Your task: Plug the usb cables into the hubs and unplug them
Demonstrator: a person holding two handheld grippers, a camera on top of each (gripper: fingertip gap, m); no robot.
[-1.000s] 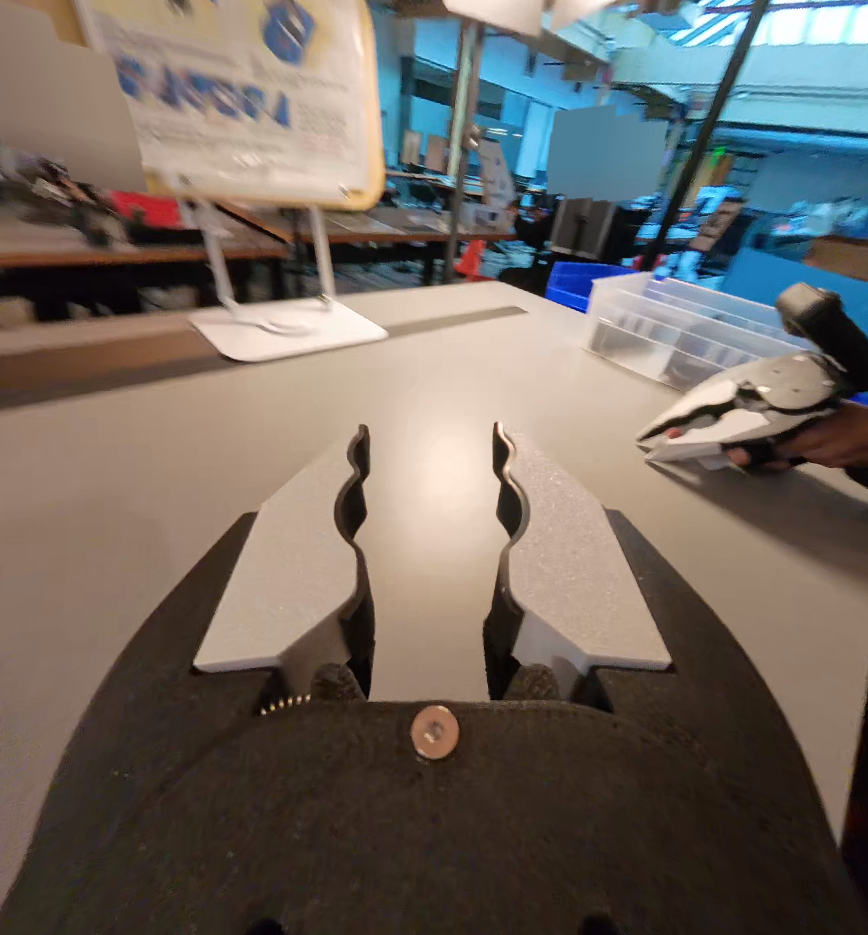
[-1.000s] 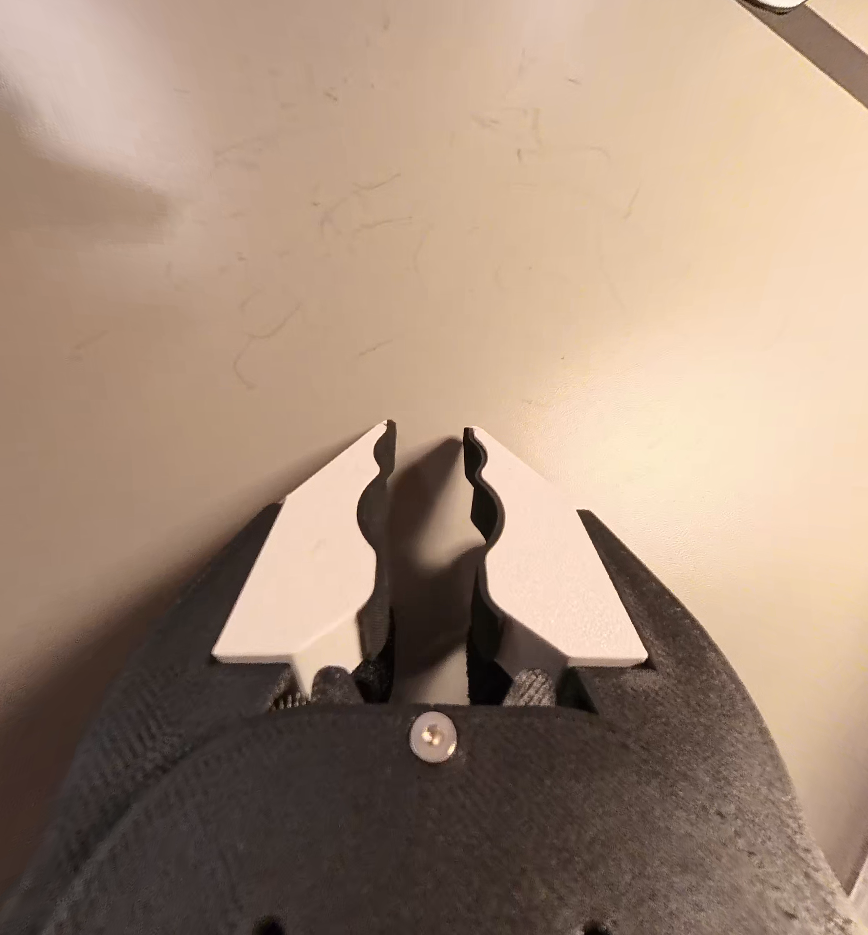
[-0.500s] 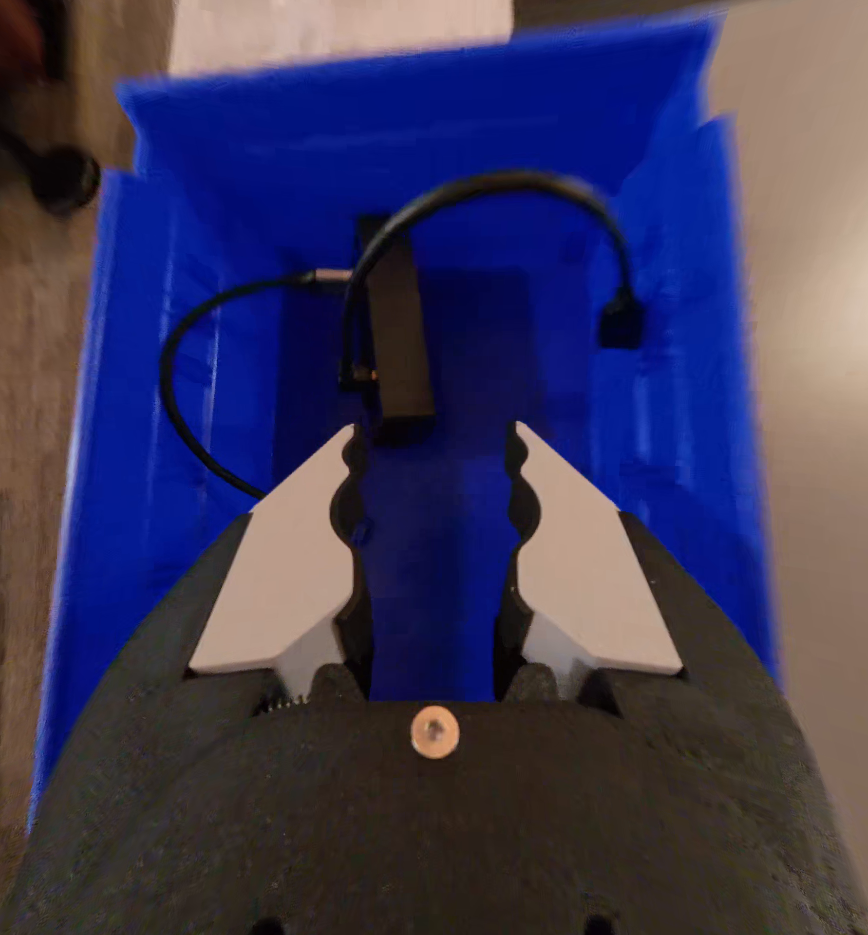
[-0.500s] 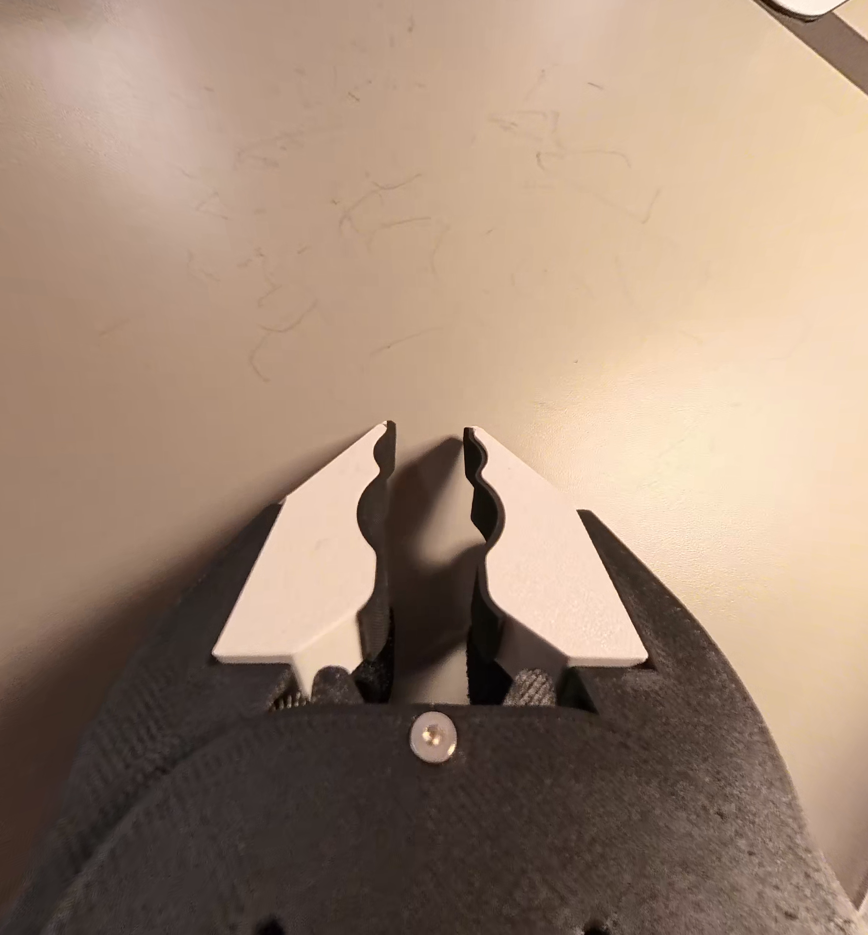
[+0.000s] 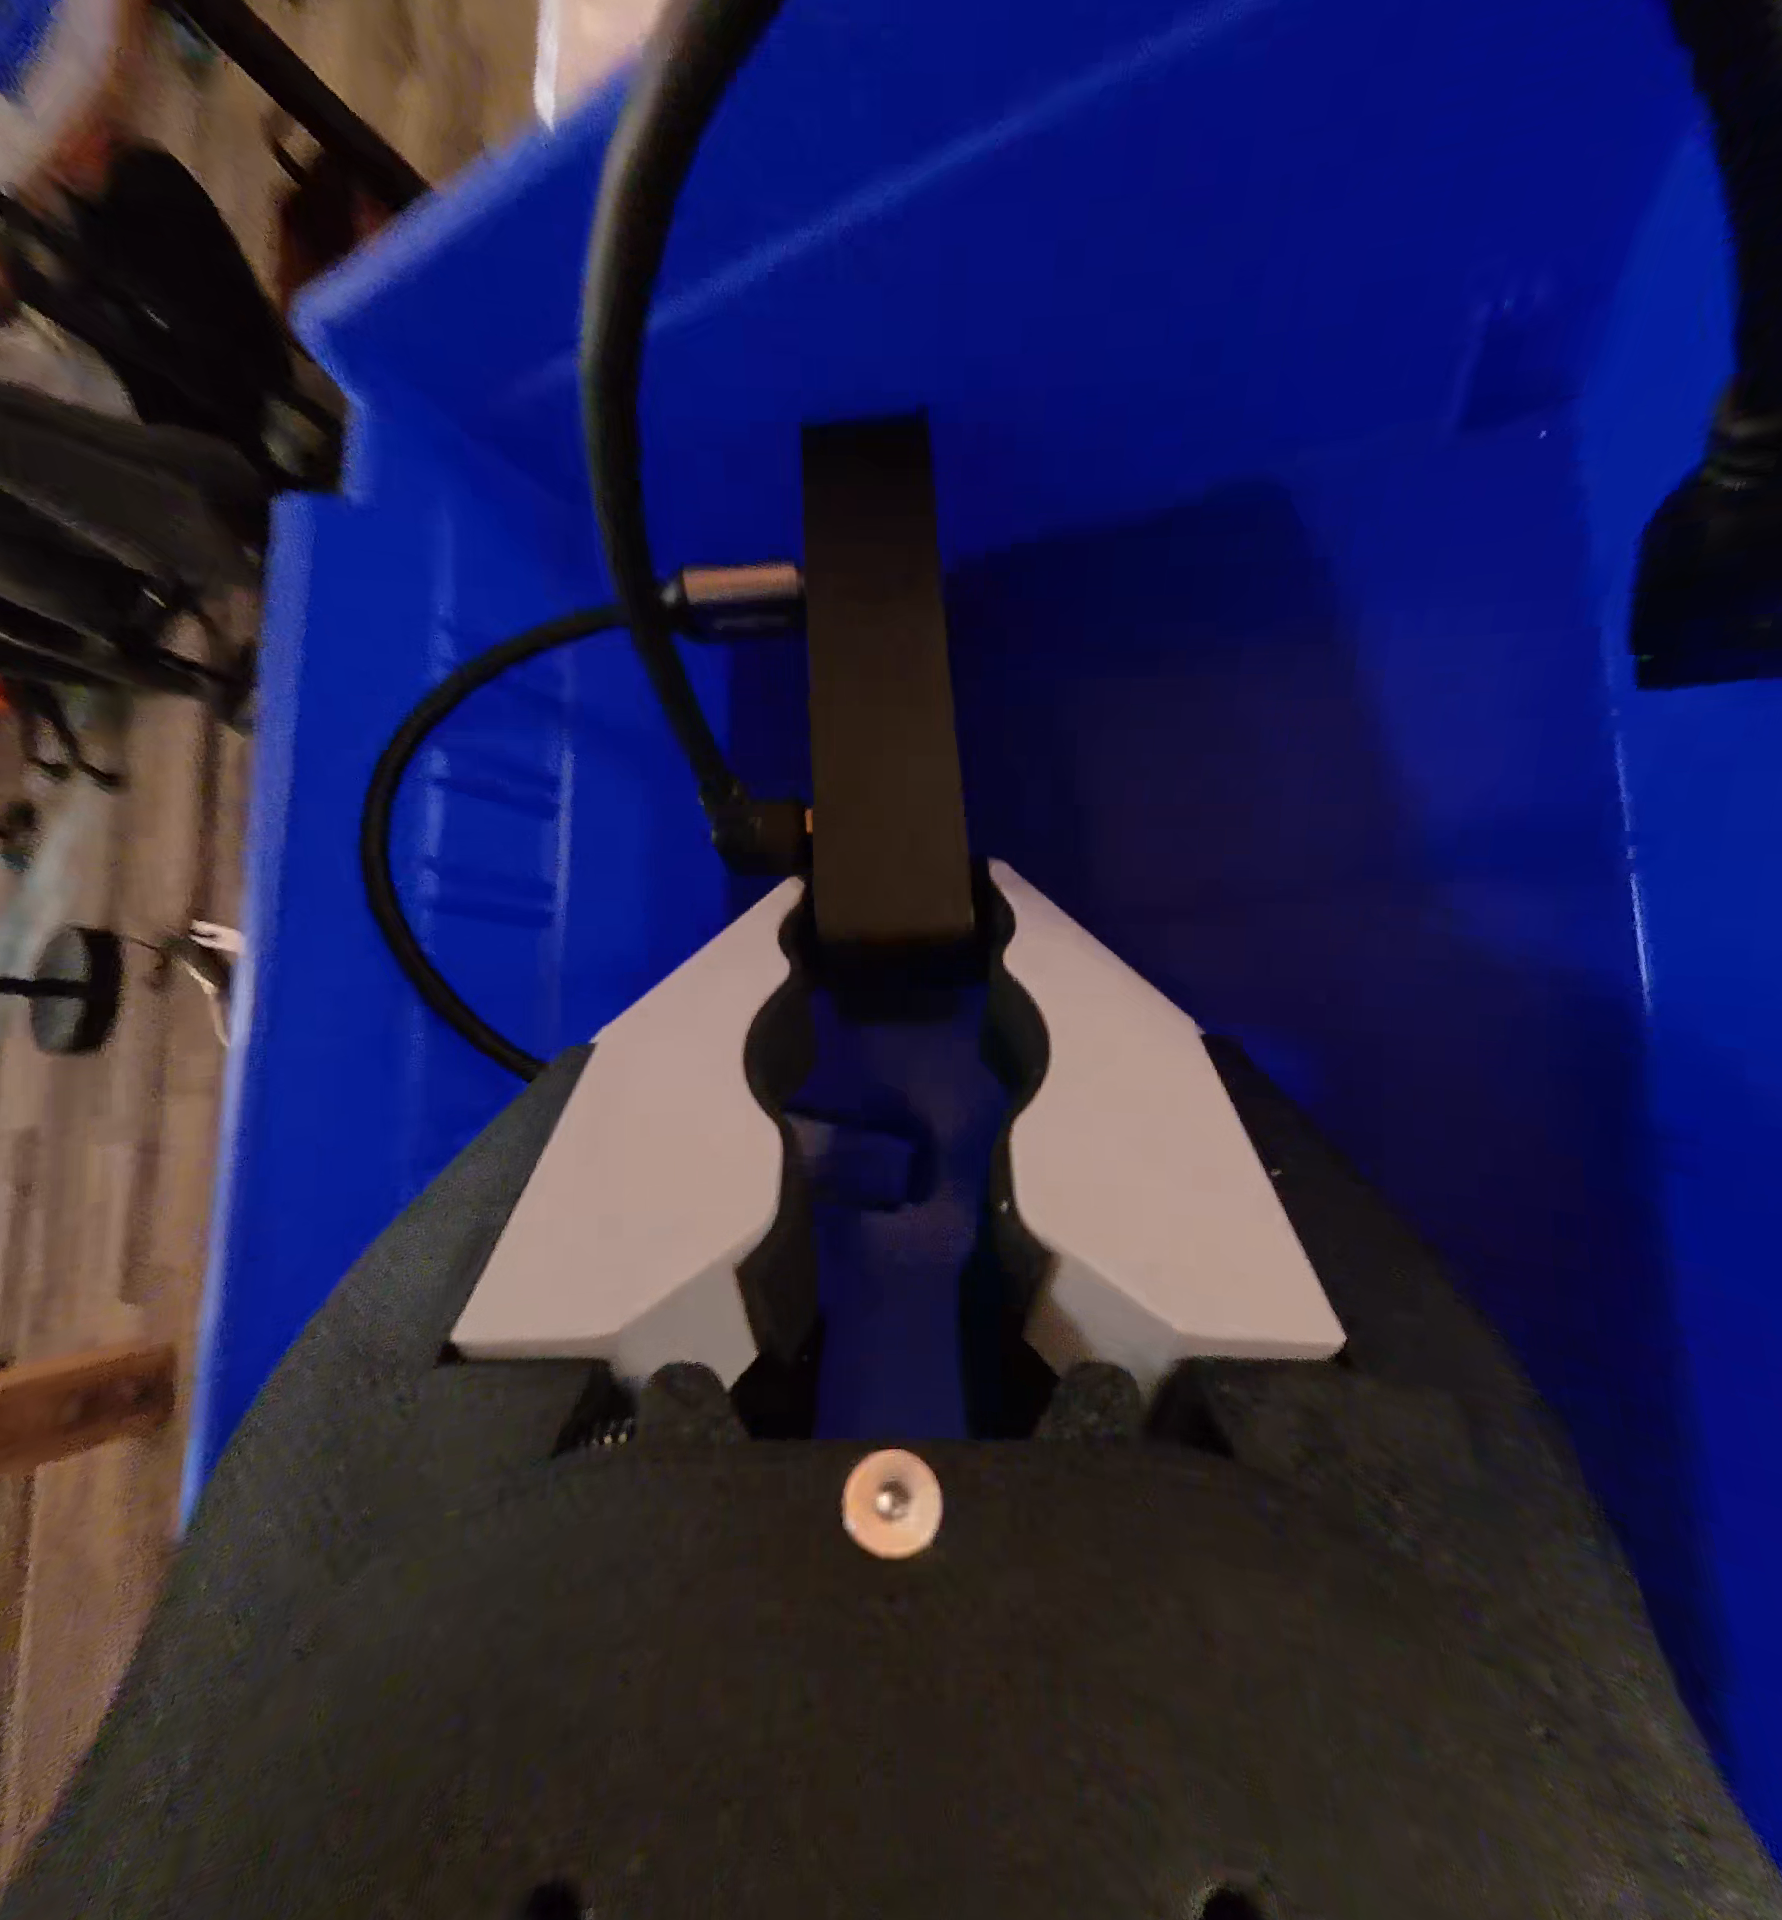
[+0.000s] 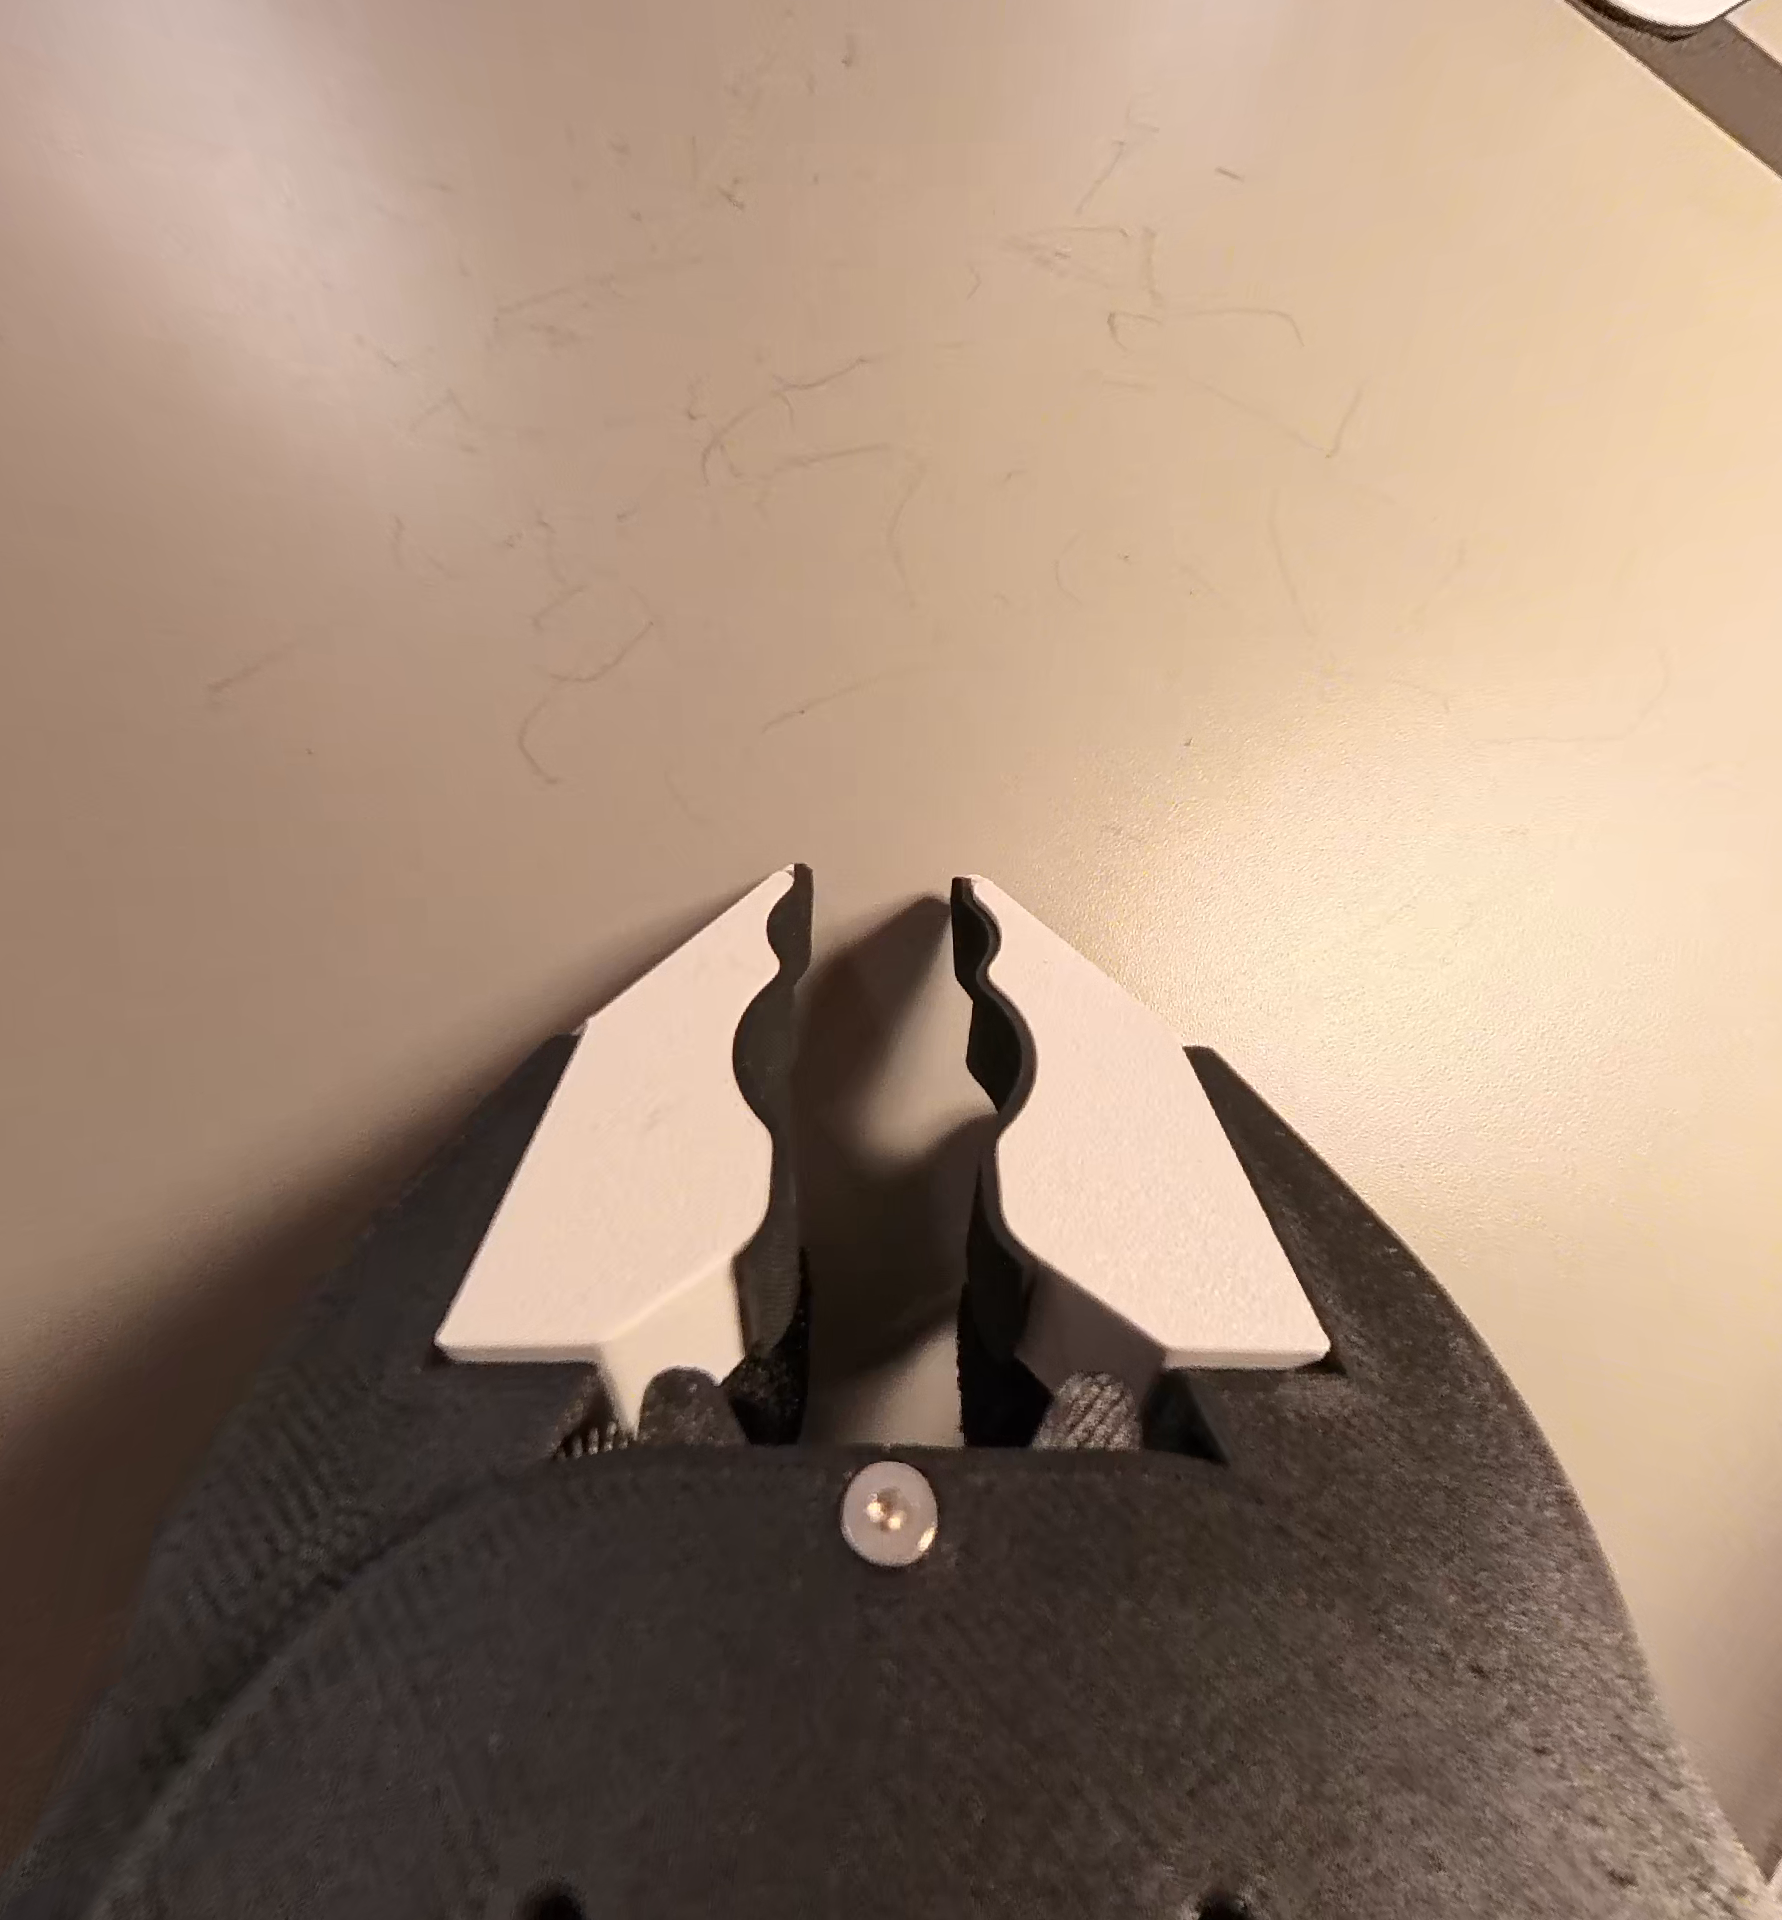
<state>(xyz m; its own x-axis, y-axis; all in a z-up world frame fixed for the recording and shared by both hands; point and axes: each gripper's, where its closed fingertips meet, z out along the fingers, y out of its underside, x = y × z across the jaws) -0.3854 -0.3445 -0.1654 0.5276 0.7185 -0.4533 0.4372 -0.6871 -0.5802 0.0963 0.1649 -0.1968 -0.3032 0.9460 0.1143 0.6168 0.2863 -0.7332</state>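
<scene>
Left tool [image 5: 892,914] on hub [image 5: 882,675] (blue bin [image 5: 1282,312])

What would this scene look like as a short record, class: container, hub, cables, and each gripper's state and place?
container: blue bin
hub: black USB hub inside the bin, near end between the left gripper fingertips
cables: thin black cable plugged into hub's side; thick cable arching overhead to a loose black connector
left gripper: closing around hub; firm grip unclear
right gripper: open, empty, over beige table

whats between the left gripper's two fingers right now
In the left wrist view, the near end of the black usb hub sits between the left gripper's fingertips, inside the blue bin. Behind it, only bin floor shows.
</scene>
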